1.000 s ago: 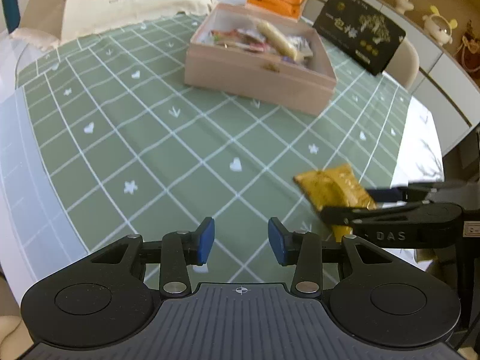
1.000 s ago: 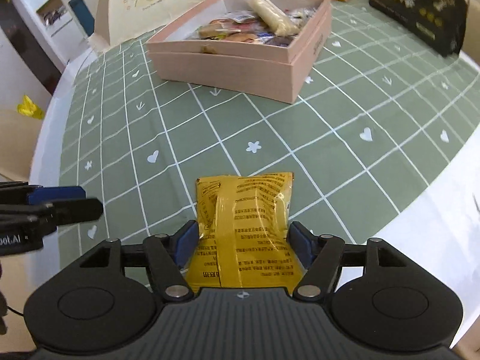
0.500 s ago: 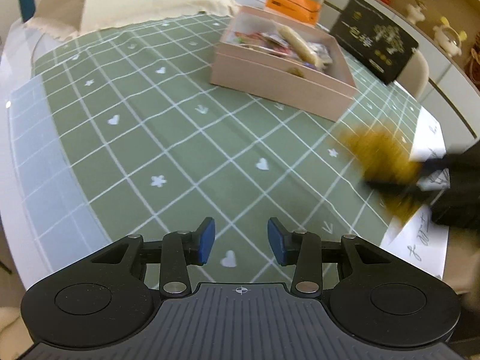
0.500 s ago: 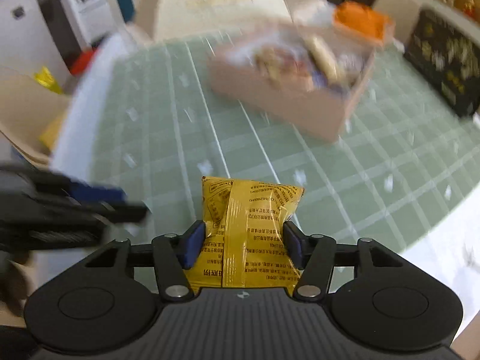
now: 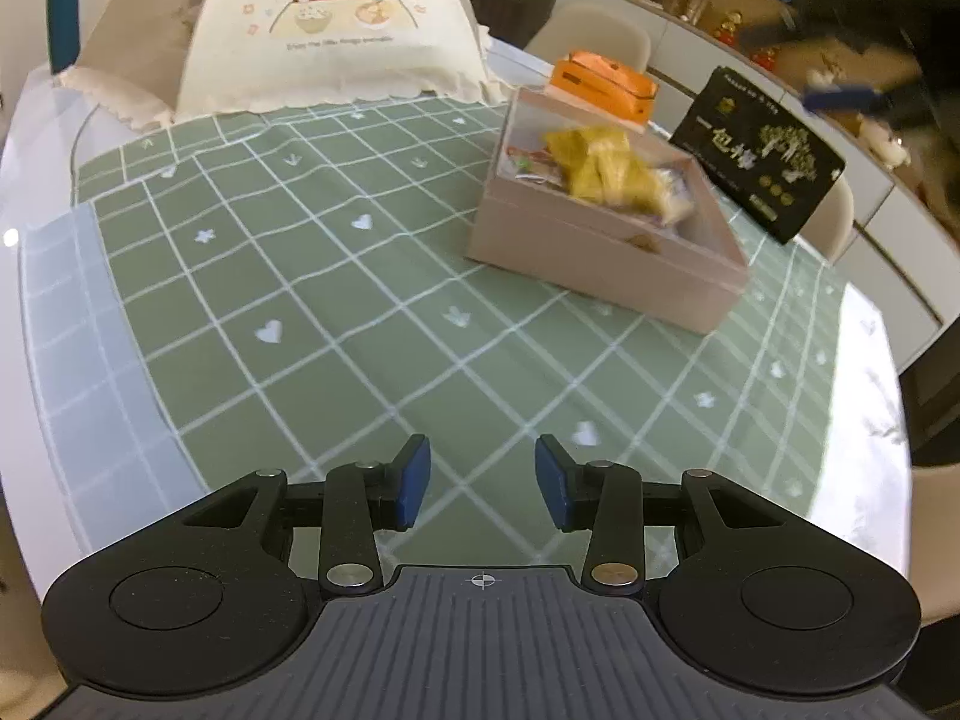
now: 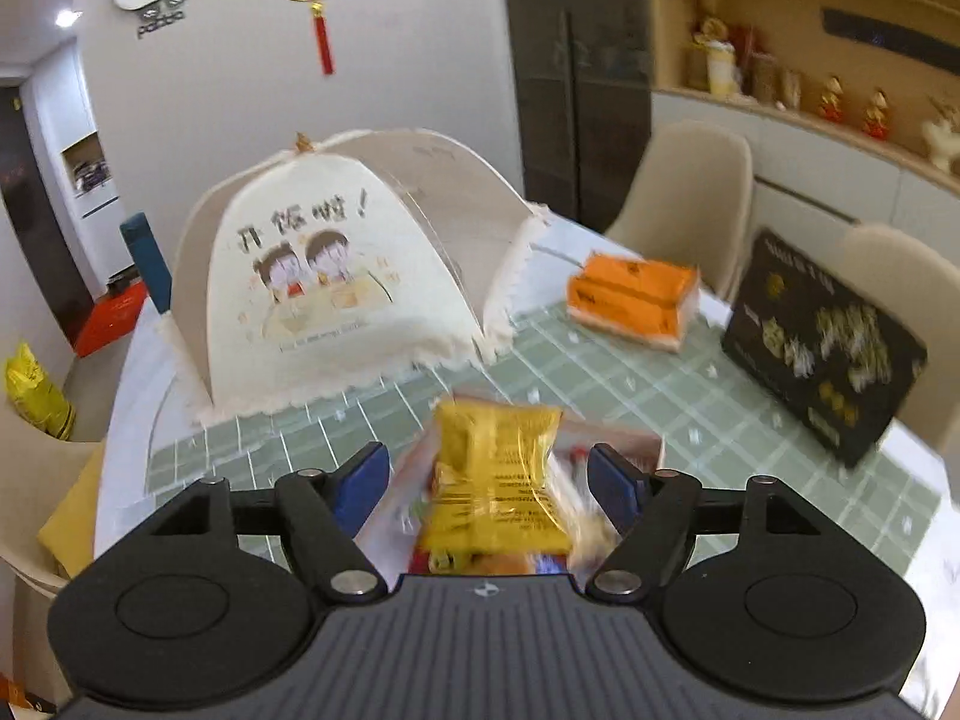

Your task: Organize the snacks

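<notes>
We see a counter (image 5: 66,324) under a smooth sage-green cloth (image 5: 336,312) gridded in white with small hearts and stars. On it sits a shallow, square-cornered pink box (image 5: 606,264), matte like card, holding crinkly wrapped snacks. A yellow snack packet (image 6: 495,486), glossy foil with dark print and a crimped top edge, shows blurred over the open box; from the left wrist view it appears as a yellow smear (image 5: 606,171) lying among the other wrappers inside the box.

Behind stand a domed cream fabric food cover (image 6: 312,288) with a cartoon print and scalloped hem, a soft orange tissue pack (image 6: 630,300), and a flat black box with gold print (image 6: 828,354) propped at a tilt.

The right gripper (image 6: 489,480) has its jaws opening, the blue pads (image 6: 360,477) standing clear of the packet on both sides, nothing pressed between them. It is held high above the box, pitched downward; in the left view it is a dark blur (image 5: 858,60) at the upper right.

The left gripper (image 5: 483,483) hangs over bare cloth, jaws partly apart and empty, tilted down toward the counter, well apart from the pink box.
</notes>
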`<state>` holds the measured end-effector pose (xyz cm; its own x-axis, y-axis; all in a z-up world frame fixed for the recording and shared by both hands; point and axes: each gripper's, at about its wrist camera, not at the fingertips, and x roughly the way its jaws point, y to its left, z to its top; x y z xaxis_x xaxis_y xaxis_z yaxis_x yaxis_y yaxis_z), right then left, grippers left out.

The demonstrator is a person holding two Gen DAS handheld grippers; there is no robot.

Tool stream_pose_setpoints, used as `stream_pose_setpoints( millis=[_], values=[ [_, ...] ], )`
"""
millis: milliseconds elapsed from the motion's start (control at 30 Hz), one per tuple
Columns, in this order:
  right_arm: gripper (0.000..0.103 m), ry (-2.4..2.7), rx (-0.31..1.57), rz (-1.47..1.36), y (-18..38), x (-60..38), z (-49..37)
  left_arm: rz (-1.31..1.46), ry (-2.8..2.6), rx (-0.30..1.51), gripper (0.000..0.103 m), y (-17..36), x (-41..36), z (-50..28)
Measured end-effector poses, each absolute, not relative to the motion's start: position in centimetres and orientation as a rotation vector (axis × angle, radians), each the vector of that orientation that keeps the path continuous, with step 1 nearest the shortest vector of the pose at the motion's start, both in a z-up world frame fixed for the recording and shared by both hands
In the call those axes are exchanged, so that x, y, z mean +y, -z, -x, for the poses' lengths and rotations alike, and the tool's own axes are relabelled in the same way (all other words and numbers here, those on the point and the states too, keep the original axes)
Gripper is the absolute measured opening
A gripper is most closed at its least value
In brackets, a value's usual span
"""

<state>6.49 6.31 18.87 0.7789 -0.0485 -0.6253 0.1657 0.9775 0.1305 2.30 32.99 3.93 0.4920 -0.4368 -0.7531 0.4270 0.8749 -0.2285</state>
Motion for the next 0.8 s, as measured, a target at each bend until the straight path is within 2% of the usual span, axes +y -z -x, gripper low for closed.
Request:
stream_pose_setpoints(
  millis=[233, 333, 567, 700, 800],
  values=[
    [0.074, 0.169, 0.756, -0.145, -8.1, 10.9, 0.3, -0.08, 0.552, 0.846, 0.044, -0.6, 33.3, -2.6],
    [0.074, 0.198, 0.808, -0.162, -3.6, 13.3, 2.6, -0.155, 0.598, 0.757, 0.044, 0.0, 32.5, -2.0],
    [0.074, 0.303, 0.774, -0.16, 0.5, 15.8, 4.9, -0.242, 0.645, 0.621, 0.046, 1.2, 30.7, -1.9],
    [0.089, 0.386, 0.714, -0.157, 1.4, 15.8, 5.6, -0.237, 0.655, 0.599, 0.046, 1.4, 30.5, -2.2],
    [0.093, 0.447, 0.68, -0.187, 1.8, 15.5, 5.9, -0.235, 0.658, 0.6, 0.046, 1.4, 30.2, -2.6]
  ],
)
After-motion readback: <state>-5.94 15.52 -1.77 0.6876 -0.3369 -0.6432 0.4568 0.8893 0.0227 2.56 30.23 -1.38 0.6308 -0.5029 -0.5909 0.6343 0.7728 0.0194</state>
